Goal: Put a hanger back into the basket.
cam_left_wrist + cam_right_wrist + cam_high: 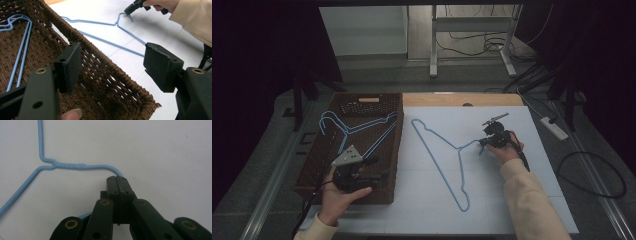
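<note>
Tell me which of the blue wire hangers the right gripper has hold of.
The hanger on the white table, not those in the brown basket. The right gripper is shut on its hook, while the others lie untouched inside the basket.

**Around the bench: floor, frame and cables**

A white sheet with faint grid lines covers the bench [532, 170]. A strip of bare wood [492, 99] runs along its far edge, with a small dark spot [468, 104] set in it. Beyond that, on the grey floor, stands a pale metal frame [432, 50] on two legs, with black cables [482, 46] tangled between them. A white panel [362, 30] stands to the frame's left. To the right of the bench a white power strip [554, 128] lies on the floor, and nearer the camera a black cable curls in a wide loop. A metal rail [277, 185] runs along the floor on the left. Dark drapes [257, 50] close off the sides.
</note>
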`<move>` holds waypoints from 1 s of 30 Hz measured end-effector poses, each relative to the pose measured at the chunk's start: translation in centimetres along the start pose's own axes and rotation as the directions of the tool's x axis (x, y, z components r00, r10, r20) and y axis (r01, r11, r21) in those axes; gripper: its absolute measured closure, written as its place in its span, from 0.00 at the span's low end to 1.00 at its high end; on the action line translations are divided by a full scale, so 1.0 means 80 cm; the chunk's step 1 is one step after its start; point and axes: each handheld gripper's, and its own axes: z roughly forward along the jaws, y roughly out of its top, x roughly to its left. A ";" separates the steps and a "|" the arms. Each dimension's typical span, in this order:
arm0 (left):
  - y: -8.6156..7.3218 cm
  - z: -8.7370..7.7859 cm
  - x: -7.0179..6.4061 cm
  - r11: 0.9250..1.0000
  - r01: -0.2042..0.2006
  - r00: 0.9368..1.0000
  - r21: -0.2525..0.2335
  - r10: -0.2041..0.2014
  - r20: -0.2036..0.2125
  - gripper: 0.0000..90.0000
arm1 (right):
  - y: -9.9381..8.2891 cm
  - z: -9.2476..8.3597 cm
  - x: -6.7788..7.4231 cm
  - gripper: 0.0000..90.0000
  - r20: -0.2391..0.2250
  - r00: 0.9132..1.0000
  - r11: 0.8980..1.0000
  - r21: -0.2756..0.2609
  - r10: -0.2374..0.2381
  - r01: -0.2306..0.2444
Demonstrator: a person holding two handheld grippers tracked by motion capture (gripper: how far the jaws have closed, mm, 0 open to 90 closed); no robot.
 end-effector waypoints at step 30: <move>0.000 0.001 0.000 1.000 0.004 1.000 0.002 -0.004 0.002 0.36 | -0.057 -0.042 0.007 1.00 0.054 0.998 0.992 0.126 0.013 -0.020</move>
